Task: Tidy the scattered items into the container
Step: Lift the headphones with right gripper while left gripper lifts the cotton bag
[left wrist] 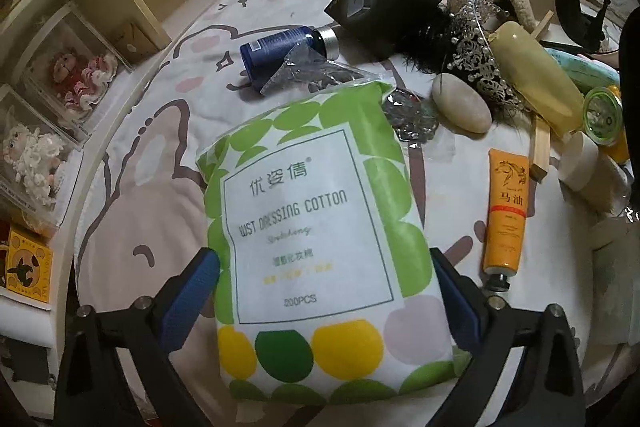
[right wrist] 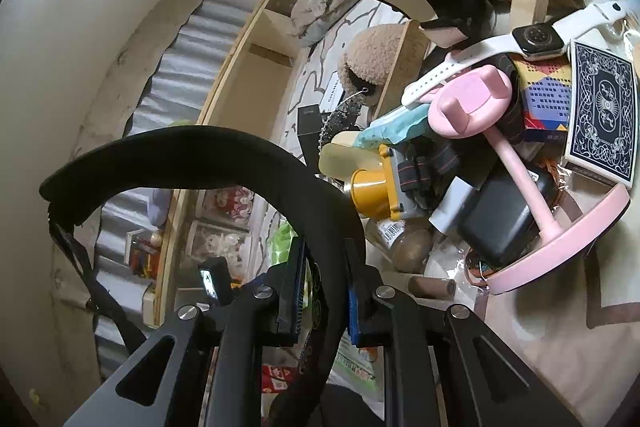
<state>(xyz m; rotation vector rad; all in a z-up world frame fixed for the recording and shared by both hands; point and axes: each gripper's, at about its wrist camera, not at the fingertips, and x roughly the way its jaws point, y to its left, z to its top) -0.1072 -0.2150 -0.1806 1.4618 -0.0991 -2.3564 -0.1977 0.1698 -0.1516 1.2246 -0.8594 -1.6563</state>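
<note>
A black curved band [right wrist: 192, 163] is clamped between the blue pads of the right tool [right wrist: 324, 291]. A wooden container [right wrist: 404, 63] on the bed is piled with clutter.
</note>
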